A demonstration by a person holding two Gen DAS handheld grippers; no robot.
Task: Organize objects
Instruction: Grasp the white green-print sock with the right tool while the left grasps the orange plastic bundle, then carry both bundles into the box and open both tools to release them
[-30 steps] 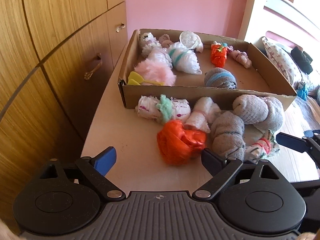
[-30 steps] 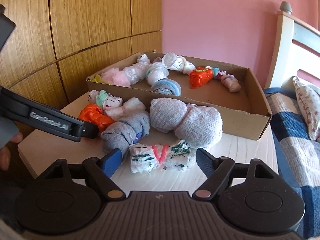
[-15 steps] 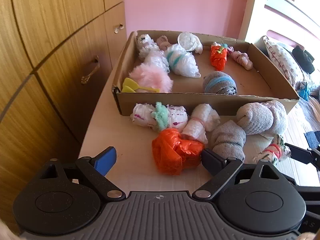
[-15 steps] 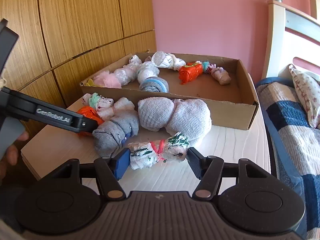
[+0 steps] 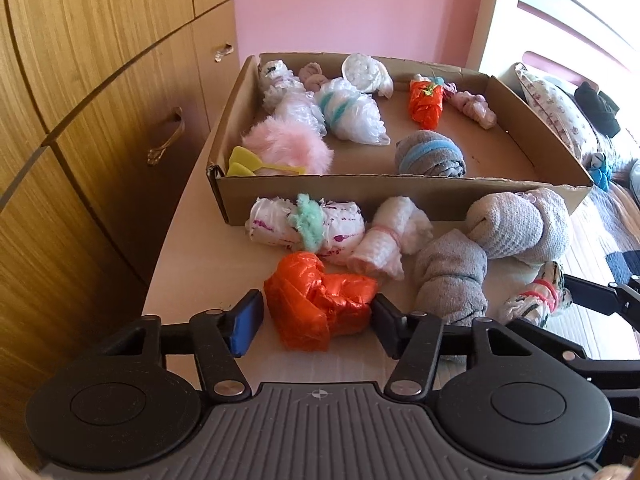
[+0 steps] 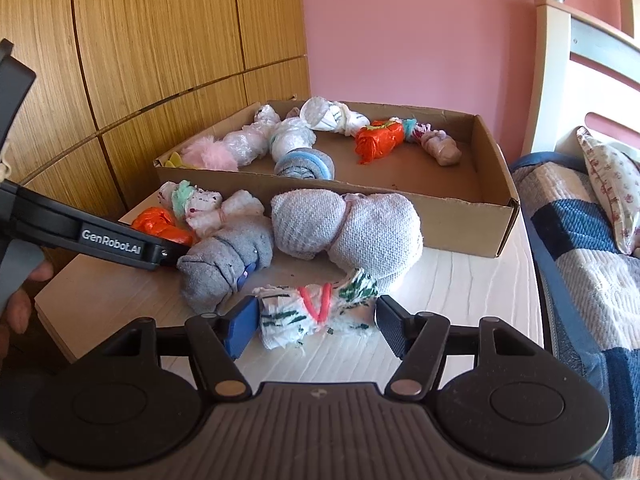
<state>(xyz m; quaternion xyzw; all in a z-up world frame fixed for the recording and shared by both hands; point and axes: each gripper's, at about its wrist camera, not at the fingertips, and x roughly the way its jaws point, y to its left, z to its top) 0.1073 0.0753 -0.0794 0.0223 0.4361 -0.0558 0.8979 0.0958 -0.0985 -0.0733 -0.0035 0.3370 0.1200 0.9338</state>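
An orange plastic bundle (image 5: 320,300) lies on the pale tabletop (image 5: 192,280) between the jaws of my left gripper (image 5: 314,322), which are closing. The right pad touches it and the blue left pad stands a sliver off. A white bundle with green marks and a pink tie (image 6: 316,312) sits between the pads of my right gripper (image 6: 316,326). Both pads touch its ends while the jaws are opening slightly. Behind them stands a shallow cardboard box (image 5: 400,196) holding several wrapped bundles and rolled socks.
Loose on the table lie a dark grey sock roll (image 5: 450,276), a light grey sock pair (image 5: 520,224), a white roll (image 5: 384,240) and a white bundle with a green tie (image 5: 304,224). Wooden cupboard doors (image 5: 100,120) close off the left. A bed (image 6: 580,240) is on the right.
My left jaws have closed in from wide apart around the orange bundle. My right jaws have narrowed onto the white-and-green bundle, which has turned a little.
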